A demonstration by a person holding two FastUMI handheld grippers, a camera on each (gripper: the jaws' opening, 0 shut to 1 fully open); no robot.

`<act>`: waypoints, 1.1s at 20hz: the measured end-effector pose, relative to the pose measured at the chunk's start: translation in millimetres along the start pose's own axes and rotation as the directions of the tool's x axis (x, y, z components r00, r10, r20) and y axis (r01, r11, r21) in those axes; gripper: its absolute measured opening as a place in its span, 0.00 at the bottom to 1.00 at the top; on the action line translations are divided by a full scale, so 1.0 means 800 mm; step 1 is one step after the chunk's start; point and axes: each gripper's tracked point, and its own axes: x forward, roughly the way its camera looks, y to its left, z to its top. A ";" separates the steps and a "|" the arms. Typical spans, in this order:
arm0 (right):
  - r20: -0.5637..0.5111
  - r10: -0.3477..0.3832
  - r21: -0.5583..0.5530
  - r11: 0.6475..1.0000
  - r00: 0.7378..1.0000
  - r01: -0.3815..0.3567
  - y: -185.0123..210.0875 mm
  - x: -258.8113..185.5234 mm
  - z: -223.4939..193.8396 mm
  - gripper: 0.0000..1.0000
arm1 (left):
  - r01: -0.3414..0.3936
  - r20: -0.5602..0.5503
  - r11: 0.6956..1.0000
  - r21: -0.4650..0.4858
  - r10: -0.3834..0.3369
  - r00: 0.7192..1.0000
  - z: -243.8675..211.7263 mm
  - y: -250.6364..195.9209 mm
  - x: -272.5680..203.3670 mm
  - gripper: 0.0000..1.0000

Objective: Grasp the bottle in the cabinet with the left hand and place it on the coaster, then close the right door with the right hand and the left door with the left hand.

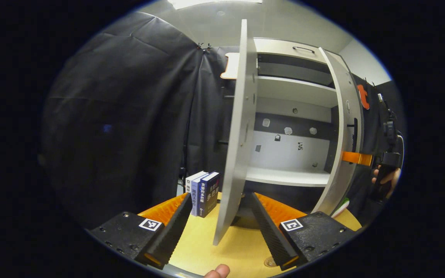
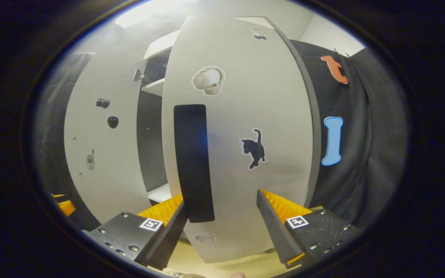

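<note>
my left gripper [image 1: 220, 216] released, astride left door [image 1: 238, 135] edge | my right gripper [image 2: 222, 216] released, facing right door [image 2: 242, 154]

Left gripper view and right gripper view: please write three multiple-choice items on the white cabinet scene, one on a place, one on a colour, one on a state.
1. Where do the upright blue and white books stand?
A. On the yellow table, left of the white left cabinet door
B. On the middle shelf
C. On top of the cabinet

2. What colour is the cat sticker on the white right cabinet door?
A. White
B. Black
C. Orange

3. In what state is the left cabinet door?
A. Fully shut
B. Open, its thin edge toward the camera
C. Taken off

Answers:
1 A: the left gripper view shows them on the table beside the door.
2 B: the right gripper view shows a black cat.
3 B: the shelves show past its edge.
</note>
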 end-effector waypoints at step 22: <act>0.091 -0.234 -0.043 0.970 0.968 0.239 0.019 0.104 0.002 1.00 | 0.221 0.067 0.974 0.041 -0.223 0.973 0.103 0.039 0.091 0.94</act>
